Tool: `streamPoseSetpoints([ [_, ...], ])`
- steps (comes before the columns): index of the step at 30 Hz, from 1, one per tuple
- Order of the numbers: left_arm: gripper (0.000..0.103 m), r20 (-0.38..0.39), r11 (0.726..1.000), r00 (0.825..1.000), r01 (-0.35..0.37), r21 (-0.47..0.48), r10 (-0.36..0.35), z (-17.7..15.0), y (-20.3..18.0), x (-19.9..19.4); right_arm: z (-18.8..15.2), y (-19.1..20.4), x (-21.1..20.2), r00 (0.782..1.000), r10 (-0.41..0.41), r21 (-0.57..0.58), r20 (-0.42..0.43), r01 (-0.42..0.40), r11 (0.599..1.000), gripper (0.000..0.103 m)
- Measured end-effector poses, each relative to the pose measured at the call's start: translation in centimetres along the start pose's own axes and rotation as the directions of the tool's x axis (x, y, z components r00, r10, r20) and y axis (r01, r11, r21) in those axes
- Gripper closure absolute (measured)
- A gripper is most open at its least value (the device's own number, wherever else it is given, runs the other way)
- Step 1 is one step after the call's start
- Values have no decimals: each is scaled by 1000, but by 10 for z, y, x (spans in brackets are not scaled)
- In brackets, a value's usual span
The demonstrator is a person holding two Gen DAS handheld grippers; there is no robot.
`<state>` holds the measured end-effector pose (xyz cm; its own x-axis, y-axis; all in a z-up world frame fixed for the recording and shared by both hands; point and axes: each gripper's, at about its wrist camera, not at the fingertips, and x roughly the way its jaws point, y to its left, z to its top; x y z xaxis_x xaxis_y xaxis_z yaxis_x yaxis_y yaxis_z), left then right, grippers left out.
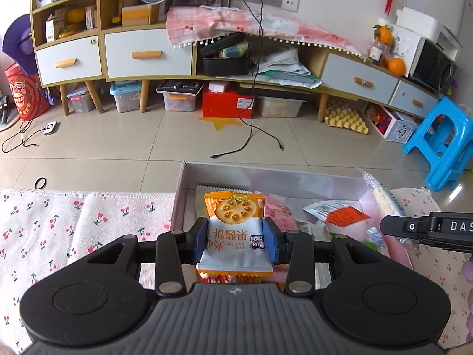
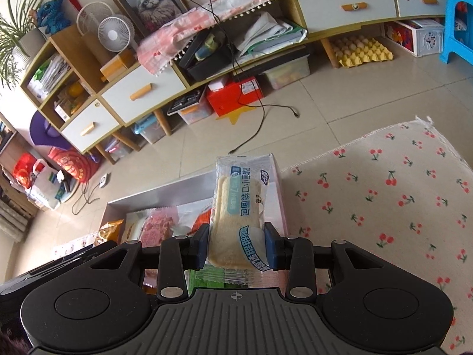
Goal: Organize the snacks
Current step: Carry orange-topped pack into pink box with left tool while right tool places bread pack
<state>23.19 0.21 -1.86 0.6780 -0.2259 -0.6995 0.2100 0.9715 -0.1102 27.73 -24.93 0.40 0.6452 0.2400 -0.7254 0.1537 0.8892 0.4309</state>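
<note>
A: Left wrist view? 
B: Left tongs [image 1: 235, 241] clamp a jam biscuit packet [image 1: 235, 230] at lower centre, over the box [image 1: 275, 173], which already holds several snacks.

A: Right wrist view? 
B: Right tongs [image 2: 235, 247] grip a bread packet [image 2: 239, 210] at centre; both unplaced, I judge.

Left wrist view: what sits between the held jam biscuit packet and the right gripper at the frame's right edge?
In the left wrist view, loose snack wrappers lie in the box between the jam biscuit packet and the right gripper.
</note>
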Motion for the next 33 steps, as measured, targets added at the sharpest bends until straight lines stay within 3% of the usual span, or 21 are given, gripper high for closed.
streamPoseSetpoints([
  [6,60,21,1000,1000,6,12,-6,2,0,4,2,1,3,999,17,-1,37,-17,1000,63],
  [8,46,26,1000,1000,-2,18,2,1,-1,4,3,-2,2,999,35,18,35,-35,999,52],
  [10,44,29,1000,1000,-4,19,3,0,-1,3,5,-4,1,998,41,32,37,-42,999,43],
  [20,23,28,999,1000,-9,47,8,3,-4,-10,4,-2,-17,999,24,22,38,-25,999,36],
  [33,11,13,995,1000,-13,97,12,-12,-12,-45,-20,8,-65,1000,2,-27,26,-1,1000,25],
])
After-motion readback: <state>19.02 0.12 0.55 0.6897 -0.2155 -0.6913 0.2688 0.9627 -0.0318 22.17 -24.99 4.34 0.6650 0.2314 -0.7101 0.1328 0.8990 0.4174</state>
